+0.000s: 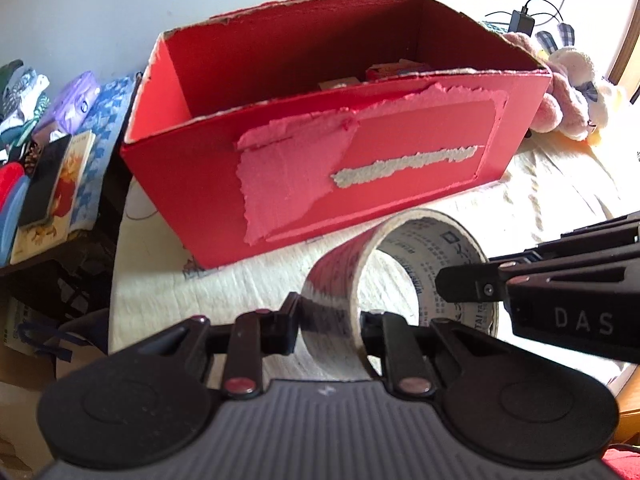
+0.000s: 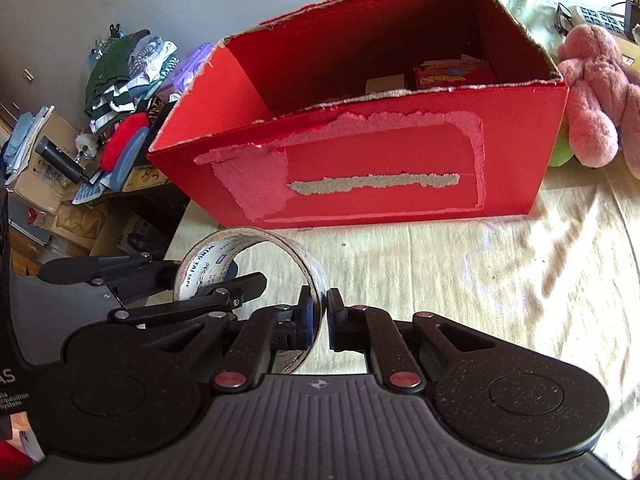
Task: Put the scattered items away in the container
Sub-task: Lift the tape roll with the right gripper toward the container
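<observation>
While both grippers' fingers (image 1: 290, 326) pinch its wall, tape roll (image 1: 340, 280) stands upright

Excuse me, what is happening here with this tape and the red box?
A person is tidying loose items into the red cardboard box. Both handheld grippers are shut on one roll of tape: the left gripper and the right gripper each pinch its wall. The roll is in front of the box, not yet inside. A few items already lie in the box.
</observation>
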